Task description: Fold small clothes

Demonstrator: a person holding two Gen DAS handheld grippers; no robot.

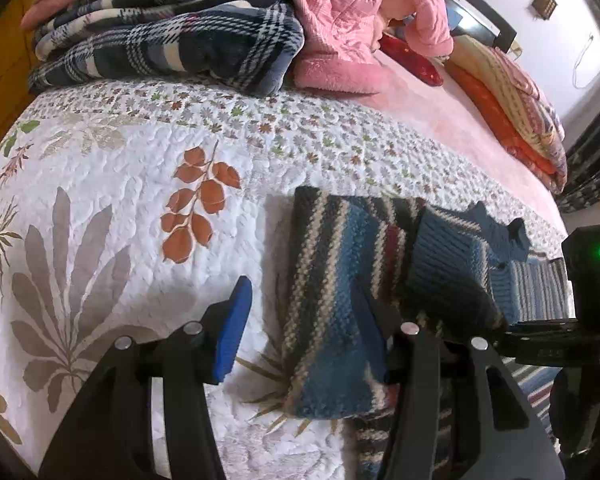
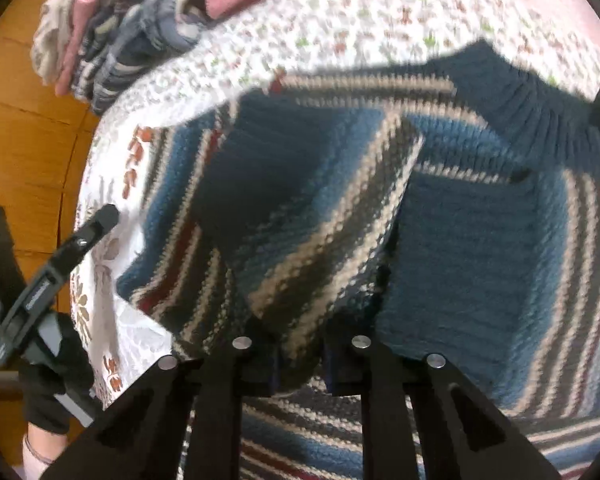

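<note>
One chunky striped knit sweater, quilted leaf-print bedspread

sweater lying on the bed | folded blankets stacked behind it | more bedding far right

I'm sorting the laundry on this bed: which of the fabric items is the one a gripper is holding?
The blue striped knitted sweater: the right gripper pinches its fold. The dark plaid blanket and pink quilted garment lie untouched.

Soft even daylight, fisheye-bent edges (right wrist view motion-blurred)
</note>
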